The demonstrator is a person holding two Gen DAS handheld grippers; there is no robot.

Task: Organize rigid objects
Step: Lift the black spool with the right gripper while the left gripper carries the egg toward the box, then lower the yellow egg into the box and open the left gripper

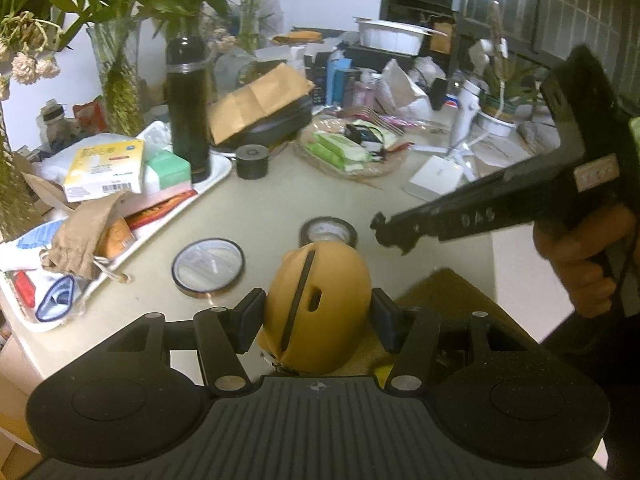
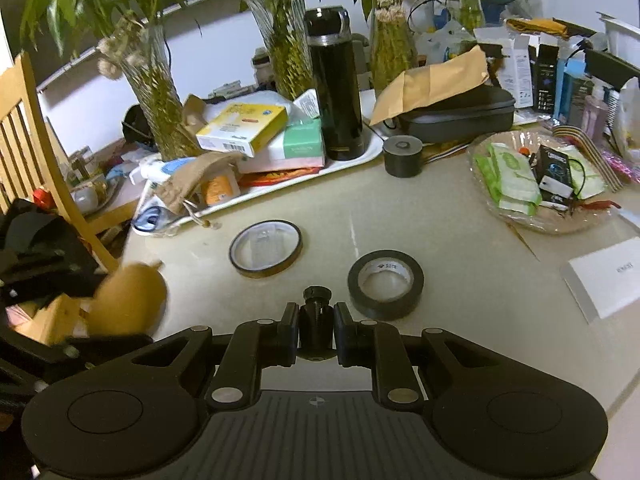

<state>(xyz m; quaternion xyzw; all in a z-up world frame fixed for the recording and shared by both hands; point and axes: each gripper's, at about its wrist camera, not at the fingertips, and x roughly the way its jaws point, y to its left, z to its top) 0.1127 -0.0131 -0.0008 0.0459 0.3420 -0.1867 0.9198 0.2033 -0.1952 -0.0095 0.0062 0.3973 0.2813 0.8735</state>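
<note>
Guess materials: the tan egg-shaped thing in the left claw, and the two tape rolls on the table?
Tan egg-shaped thing: looks like matte silicone or soft rubber; smooth, no glare, dark slit and a small slot moulded in. Could be matte plastic.
Black roll: likely vinyl electrical tape; slightly glossy black, white printed core.
Thin roll: amber, translucent edge, possibly polyimide film tape; clear centre.

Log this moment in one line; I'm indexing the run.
left tongs: shut on yellow case | right tongs: shut on small black part | tape rolls: on table
</note>
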